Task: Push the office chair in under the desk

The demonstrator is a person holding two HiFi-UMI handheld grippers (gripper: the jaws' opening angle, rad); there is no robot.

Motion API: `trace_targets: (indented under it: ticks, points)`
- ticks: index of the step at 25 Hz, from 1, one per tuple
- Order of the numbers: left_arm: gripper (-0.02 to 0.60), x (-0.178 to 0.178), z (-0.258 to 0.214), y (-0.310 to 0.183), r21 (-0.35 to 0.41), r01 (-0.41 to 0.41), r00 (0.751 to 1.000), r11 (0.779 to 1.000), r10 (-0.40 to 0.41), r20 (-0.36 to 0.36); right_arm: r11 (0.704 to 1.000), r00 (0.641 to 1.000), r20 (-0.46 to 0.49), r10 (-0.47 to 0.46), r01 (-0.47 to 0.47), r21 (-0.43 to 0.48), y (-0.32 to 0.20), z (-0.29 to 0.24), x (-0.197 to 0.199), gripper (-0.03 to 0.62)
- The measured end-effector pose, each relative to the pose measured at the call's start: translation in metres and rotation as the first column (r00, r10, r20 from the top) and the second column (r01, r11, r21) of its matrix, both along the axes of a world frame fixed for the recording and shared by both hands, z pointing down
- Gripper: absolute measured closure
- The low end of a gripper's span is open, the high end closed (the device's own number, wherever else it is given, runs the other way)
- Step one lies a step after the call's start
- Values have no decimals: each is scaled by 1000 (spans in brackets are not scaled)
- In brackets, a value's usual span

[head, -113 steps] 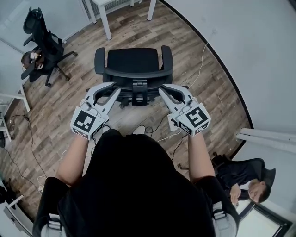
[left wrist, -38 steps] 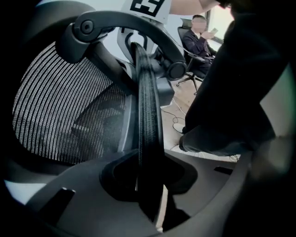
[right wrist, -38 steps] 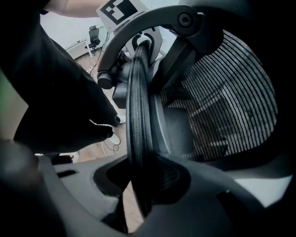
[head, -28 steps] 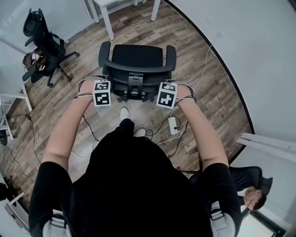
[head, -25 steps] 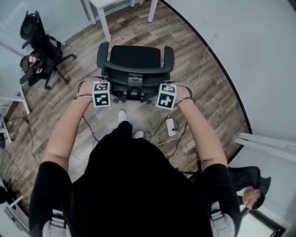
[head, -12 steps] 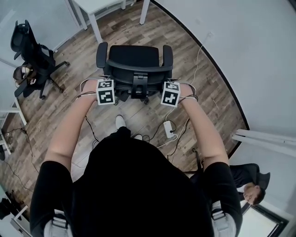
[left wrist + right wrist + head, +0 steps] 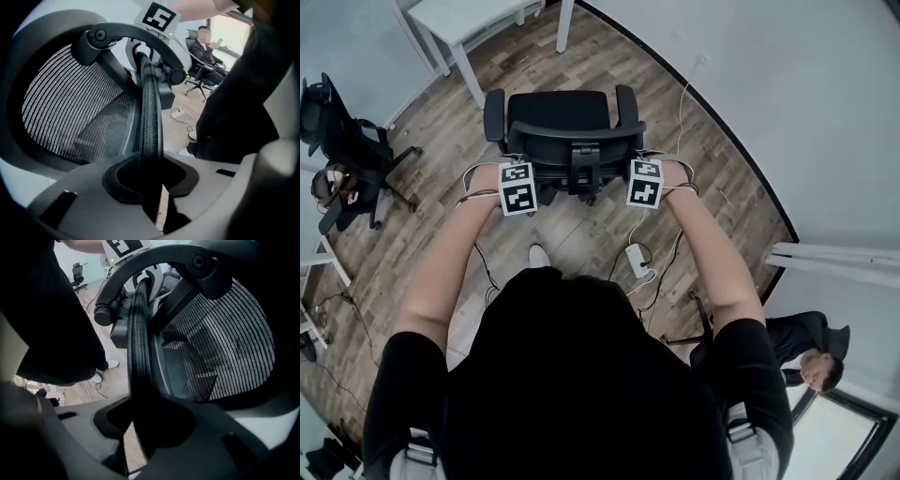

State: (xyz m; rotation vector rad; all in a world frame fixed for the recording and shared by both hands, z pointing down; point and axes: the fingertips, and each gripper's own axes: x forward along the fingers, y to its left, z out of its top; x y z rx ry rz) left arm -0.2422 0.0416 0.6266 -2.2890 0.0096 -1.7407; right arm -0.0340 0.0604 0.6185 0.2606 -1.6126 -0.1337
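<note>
left gripper (image 7: 151,180) + right gripper (image 7: 140,423): both clamping the chair back (image 7: 574,134), one per side, for straight steering | chair (image 7: 567,111): sitting just short of the desk (image 7: 464,17), not tucked in yet

Open floor (image 7: 521,58) between office chair (image 7: 567,114) and desk (image 7: 461,16); power strip (image 7: 635,260) underfoot.

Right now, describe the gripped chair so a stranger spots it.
Start at the white desk, top of the head view. The office chair stands below it. Unlike the black chair far left, left gripper and right gripper hold its backrest.
</note>
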Motion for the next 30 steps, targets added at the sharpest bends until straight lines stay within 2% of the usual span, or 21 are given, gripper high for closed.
trace_targets:
  ticks: [12, 17, 22, 30]
  points:
    - [506, 44, -1, -46, -1, 30, 999, 1000, -30, 9, 999, 999, 15, -32, 32, 24, -49, -2, 43, 479]
    - [503, 73, 1, -64, -15, 78, 997, 997, -78, 16, 996, 996, 28, -81, 80, 29, -75, 0, 73, 480]
    - [503, 110, 0, -86, 3, 131, 991, 991, -131, 12, 990, 990, 32, -139, 137, 40, -109, -1, 110, 480]
    - [501, 155, 2, -115, -7, 232, 973, 973, -232, 16, 969, 971, 25, -238, 236, 70, -158, 0, 155, 480]
